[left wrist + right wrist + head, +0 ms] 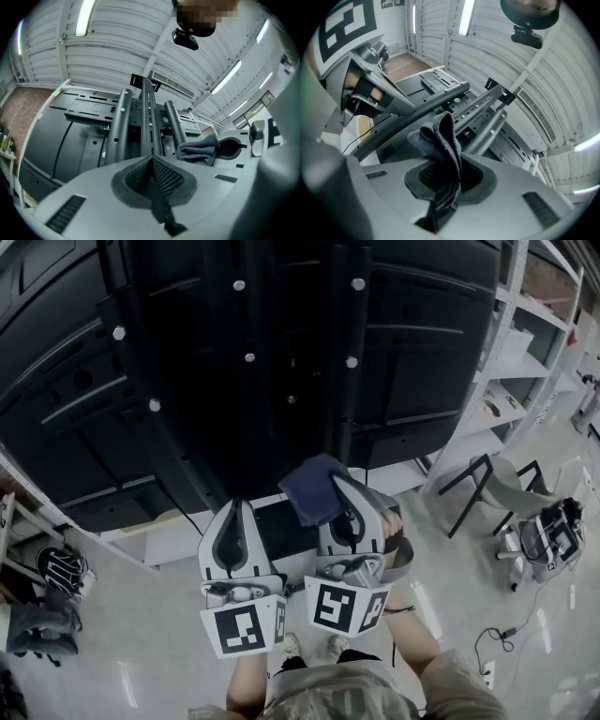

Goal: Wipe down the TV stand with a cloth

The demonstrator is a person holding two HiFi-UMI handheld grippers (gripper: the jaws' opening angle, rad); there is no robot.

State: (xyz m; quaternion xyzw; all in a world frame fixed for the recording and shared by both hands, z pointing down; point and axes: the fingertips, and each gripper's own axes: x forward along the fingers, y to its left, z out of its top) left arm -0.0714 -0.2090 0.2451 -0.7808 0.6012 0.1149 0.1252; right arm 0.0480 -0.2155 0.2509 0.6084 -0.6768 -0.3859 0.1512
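Note:
The TV stand's dark upright posts (347,362) run up the black back of the screen (75,381) right in front of me. They also fill the left gripper view as posts (148,122) and the right gripper view as posts (454,96). My right gripper (337,486) is shut on a folded dark blue cloth (314,486), held just short of the posts; the cloth (440,145) bunches up between its jaws. My left gripper (236,510) sits beside it on the left, jaws shut with nothing between them (151,161). The cloth (199,151) shows at its right.
White shelving (525,362) stands at the right, with a grey chair (497,488) and a wheeled basket (553,535) on the floor below it. Cables (497,638) lie at lower right. A low shelf with dark items (56,573) is at the left.

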